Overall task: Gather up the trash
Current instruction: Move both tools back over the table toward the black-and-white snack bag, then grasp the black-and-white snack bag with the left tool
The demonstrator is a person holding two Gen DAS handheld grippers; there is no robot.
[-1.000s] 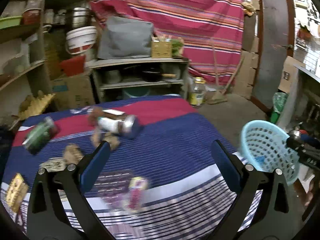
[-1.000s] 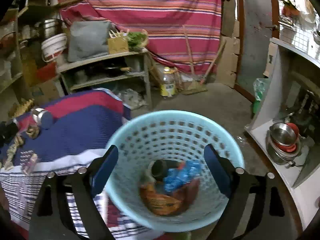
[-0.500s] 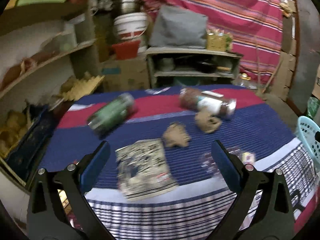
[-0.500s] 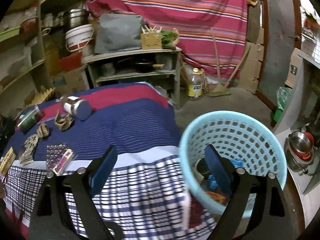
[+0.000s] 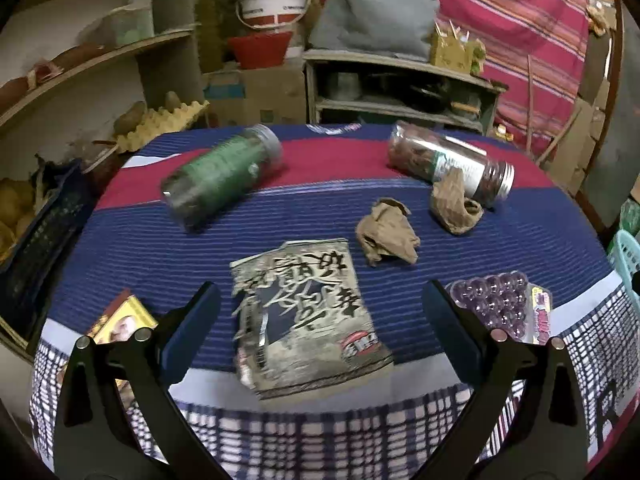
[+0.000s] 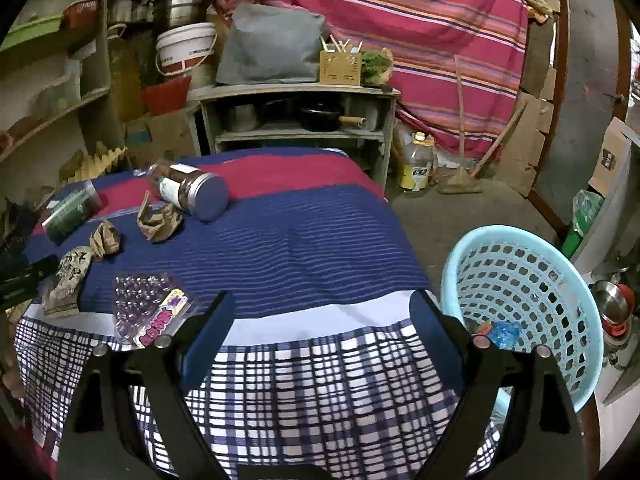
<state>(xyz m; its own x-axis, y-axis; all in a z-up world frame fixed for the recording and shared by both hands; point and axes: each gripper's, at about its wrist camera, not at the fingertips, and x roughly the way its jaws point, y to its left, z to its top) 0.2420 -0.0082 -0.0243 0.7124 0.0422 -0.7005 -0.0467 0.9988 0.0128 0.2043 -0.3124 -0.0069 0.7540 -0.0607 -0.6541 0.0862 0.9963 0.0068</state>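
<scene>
My left gripper (image 5: 320, 316) is open and empty, hovering over a flat printed foil wrapper (image 5: 304, 316) on the striped tablecloth. Beyond it lie two crumpled brown papers (image 5: 386, 236) (image 5: 454, 204), a green jar (image 5: 224, 176), a clear jar with a metal lid (image 5: 452, 162), a purple blister pack (image 5: 498, 306) and a yellow packet (image 5: 120, 322). My right gripper (image 6: 324, 320) is open and empty above the table's near edge. The light blue basket (image 6: 524, 280) stands to its right with trash inside. The blister pack (image 6: 154, 308) lies left of the right gripper.
A grey shelf unit (image 6: 296, 120) with pots stands behind the table. Wall shelves (image 5: 92, 60) with a white bucket (image 5: 274, 0) are on the left. An oil bottle (image 6: 418, 160) and a broom stand on the floor by the striped curtain. Steel bowls (image 6: 612, 304) sit at far right.
My left gripper has swung left from the basket side to above the foil wrapper. My right gripper has moved from above the basket to the table's near edge; the basket is now at its right.
</scene>
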